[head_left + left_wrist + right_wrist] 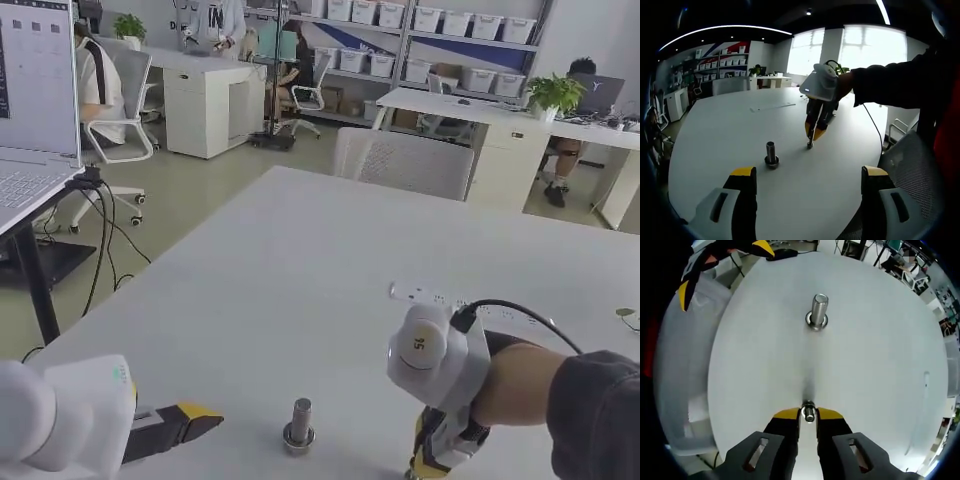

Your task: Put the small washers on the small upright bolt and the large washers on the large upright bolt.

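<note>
Low in the right gripper view, my right gripper [809, 416] clamps a small metal part [810, 412] near the table [880, 365] edge, with open tabletop up to the upright bolt [818, 310], and my left gripper [807, 180] gapes.

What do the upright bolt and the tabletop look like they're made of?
The upright grey threaded bolt looks like bare steel or similar metal: silvery, with bright glints along its shank. The white tabletop looks like matt laminate or painted board: smooth, even, softly reflective; I cannot tell which.
</note>
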Demonstrator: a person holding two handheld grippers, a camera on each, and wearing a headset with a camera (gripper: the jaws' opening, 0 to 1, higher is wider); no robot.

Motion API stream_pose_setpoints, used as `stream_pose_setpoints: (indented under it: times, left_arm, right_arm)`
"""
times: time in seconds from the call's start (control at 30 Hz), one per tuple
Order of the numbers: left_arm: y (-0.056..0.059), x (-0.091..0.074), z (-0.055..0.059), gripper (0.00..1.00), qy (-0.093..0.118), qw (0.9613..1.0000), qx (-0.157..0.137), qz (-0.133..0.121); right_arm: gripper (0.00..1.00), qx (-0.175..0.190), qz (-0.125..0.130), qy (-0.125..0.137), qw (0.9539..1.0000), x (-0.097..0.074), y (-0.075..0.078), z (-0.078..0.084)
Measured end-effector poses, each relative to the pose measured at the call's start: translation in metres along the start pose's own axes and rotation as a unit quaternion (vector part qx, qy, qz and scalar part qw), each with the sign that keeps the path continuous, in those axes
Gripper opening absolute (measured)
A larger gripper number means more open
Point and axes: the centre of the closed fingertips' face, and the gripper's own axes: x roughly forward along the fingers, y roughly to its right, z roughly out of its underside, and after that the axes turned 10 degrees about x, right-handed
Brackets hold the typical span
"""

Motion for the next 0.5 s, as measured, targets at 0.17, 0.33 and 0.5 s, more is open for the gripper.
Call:
stream_pose_setpoints:
  times: [0.17,0.33,0.5]
  left_arm:
    - [0.0000,-0.0002,0.0001,0.86,0.001,1.0000,-0.001,-0.001]
    - [-0.0006,0.0001,0.0004,0.86,0.001,1.0000,-0.002,-0.001]
    - [0.0003,0.0006,0.0017,0.86,-0.001,1.0000,-0.002,0.001]
  right_arm:
    - [0.13,0.000,-0.001,-0.001,1.0000,0.0010,-0.0004,0.0003]
    - [0.13,0.000,-0.002,-0.001,1.0000,0.0013,0.0004,-0.0001]
    - [0.13,0.001,-0.002,-0.002,1.0000,0.0027,0.0003,0.0010]
